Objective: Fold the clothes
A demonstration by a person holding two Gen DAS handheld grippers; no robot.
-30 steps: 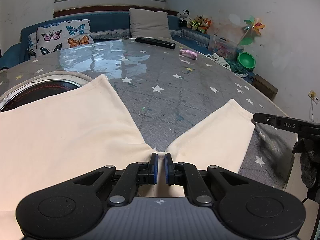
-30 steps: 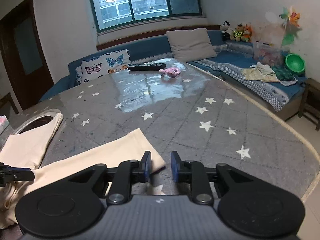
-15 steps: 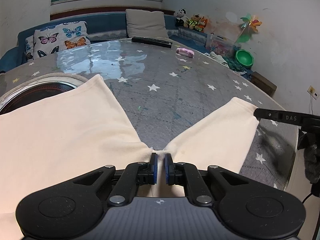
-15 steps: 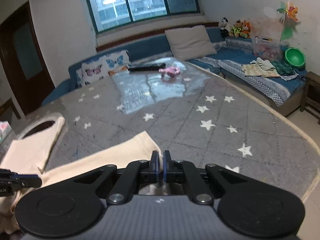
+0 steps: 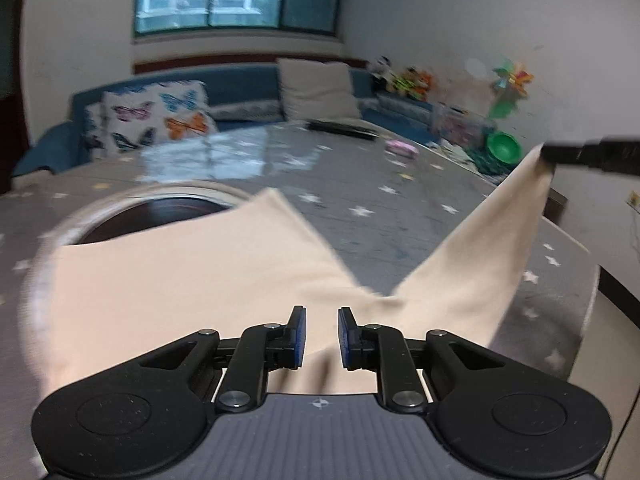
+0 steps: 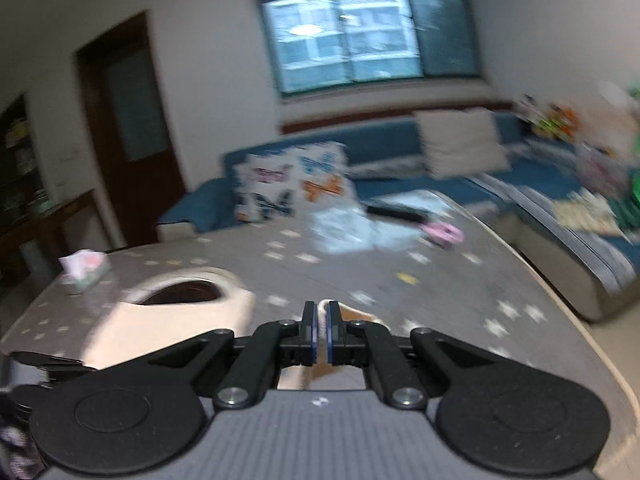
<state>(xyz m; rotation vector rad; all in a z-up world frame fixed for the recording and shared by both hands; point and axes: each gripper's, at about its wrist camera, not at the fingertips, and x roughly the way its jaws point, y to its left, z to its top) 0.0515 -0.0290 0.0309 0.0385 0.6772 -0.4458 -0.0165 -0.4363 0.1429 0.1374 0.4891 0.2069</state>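
Note:
Cream shorts lie on the star-patterned table. My left gripper is open above the crotch area, with the cloth below and between its fingers. My right gripper is shut on the hem of the right leg. In the left wrist view that leg is lifted off the table, held at its tip by the right gripper's finger. The left leg still lies flat. Both views are motion-blurred.
A round dark opening in the table lies partly under the shorts. A remote, a pink toy and a tissue pack sit on the table. The table edge is at the right. A sofa stands behind.
My right gripper closed on the right leg's hem and lifted it up off the table. My left gripper opened from nearly shut and both cameras tilted upward.

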